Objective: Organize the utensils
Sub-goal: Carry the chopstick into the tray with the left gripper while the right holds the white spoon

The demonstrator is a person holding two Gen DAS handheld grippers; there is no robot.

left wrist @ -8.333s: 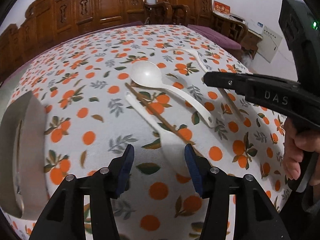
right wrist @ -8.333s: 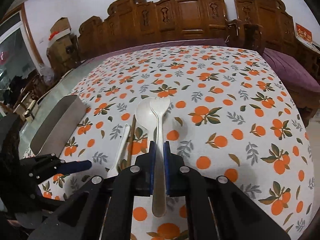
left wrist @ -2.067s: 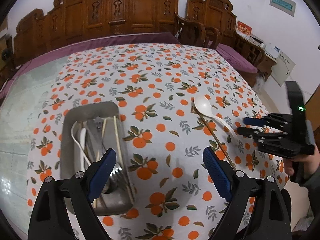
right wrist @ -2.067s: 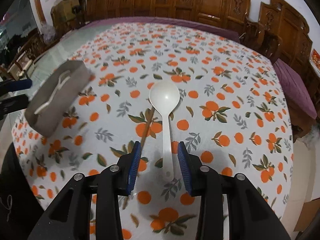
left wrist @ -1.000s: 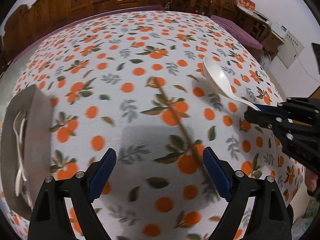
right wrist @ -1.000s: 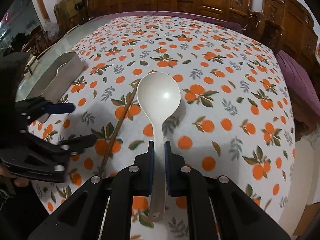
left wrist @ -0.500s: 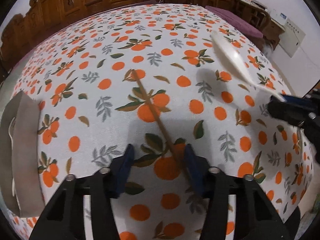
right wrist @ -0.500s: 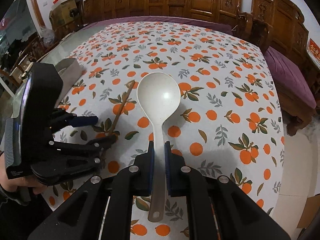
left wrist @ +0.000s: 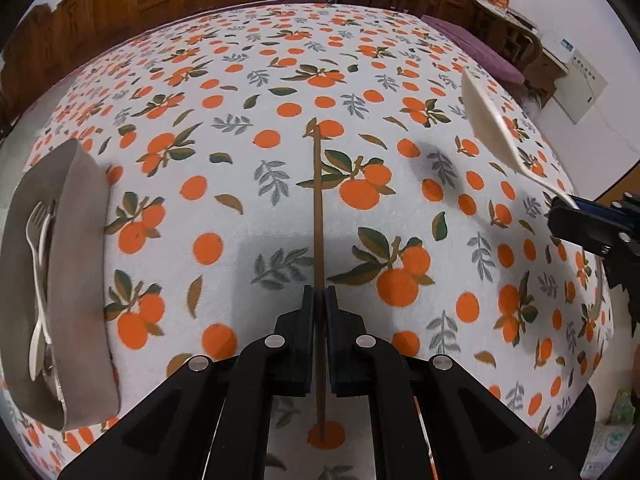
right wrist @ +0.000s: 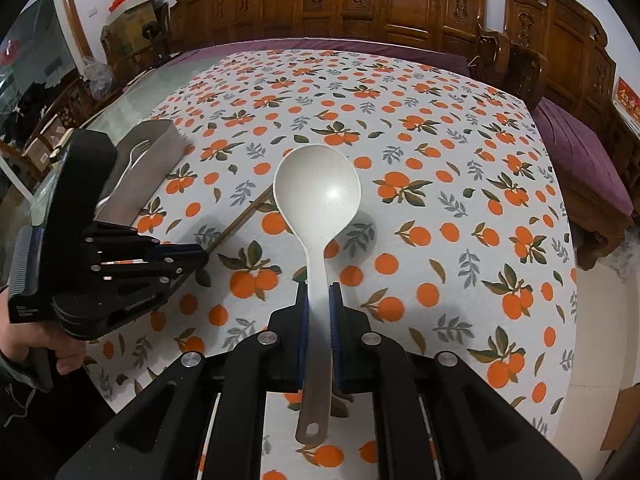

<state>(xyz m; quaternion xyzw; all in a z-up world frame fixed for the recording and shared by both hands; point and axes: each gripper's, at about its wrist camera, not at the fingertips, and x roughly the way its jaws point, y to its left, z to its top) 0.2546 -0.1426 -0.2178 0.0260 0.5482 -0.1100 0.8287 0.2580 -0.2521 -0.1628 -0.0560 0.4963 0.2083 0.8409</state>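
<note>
Nearest the left camera: left gripper (left wrist: 319,300), jaws pinched tight on the brown chopstick (left wrist: 317,208), which lies flat along the tablecloth (left wrist: 248,184) and runs straight away from the pads.
Right gripper (right wrist: 319,300): clamped on the handle of the white ladle (right wrist: 318,196); the bowl hangs clear above the cloth, judging by its shadow.
Off to the left: metal tray (left wrist: 84,280) already holding a fork (left wrist: 35,220) and other utensils.
Step in hand: grasp made on both last loose pieces.
Next move: lift the chopstick level, then carry both to the tray, one gripper at a time so they don't collide.
Far edge: carved wooden chairs (right wrist: 392,0).
</note>
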